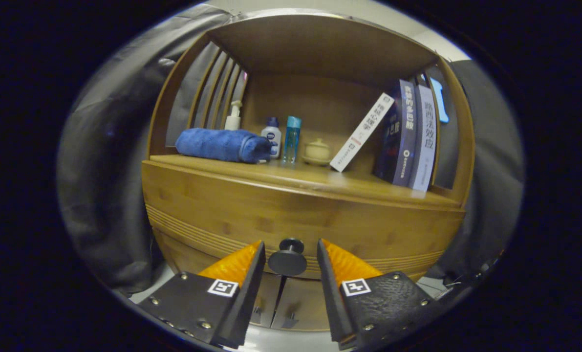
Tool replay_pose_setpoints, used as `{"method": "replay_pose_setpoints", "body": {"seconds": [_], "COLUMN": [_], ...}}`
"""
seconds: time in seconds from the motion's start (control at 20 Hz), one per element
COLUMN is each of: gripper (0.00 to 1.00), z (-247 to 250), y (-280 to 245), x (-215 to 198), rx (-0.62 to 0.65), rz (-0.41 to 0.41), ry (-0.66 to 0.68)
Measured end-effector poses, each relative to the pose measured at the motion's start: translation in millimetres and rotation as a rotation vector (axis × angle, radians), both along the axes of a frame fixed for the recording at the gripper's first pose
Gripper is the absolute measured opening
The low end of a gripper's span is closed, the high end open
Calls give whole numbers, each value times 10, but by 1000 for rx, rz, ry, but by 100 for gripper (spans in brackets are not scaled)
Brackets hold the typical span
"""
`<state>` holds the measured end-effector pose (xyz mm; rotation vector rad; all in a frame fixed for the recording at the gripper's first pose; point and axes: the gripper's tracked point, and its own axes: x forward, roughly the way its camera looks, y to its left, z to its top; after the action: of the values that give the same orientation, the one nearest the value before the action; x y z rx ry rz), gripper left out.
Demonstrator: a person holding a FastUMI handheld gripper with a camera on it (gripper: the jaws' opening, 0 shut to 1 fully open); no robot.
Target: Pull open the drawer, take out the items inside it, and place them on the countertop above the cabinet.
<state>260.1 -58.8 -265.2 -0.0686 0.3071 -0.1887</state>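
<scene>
The gripper [290,254] fingers stand open either side of the round black knob [288,259] on the closed wooden drawer [295,222], not touching it.

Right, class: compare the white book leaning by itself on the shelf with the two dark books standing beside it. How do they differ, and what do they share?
The white book leans steeply to one side; the dark books stand close to upright. The white book looks thinner and pale; the dark books are thicker, navy and greyish. The white book stands apart, only its top near them; the dark books press together. All rest on the countertop, beyond the open gripper at the drawer knob.
</scene>
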Motion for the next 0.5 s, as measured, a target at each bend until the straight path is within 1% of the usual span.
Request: {"method": "replay_pose_setpoints", "body": {"seconds": [0.1, 0.25, 0.3, 0.4, 0.5], "gripper": [63, 45, 46, 42, 42], "z": [-81, -99, -154, -121, -133], "y": [6, 33, 24, 12, 4], "x": [88, 115, 161, 125, 127], "rx": [-7, -21, -28, -11, 15], "rz": [1, -16, -20, -28, -46], "ry": [13, 5, -1, -6, -11]}}
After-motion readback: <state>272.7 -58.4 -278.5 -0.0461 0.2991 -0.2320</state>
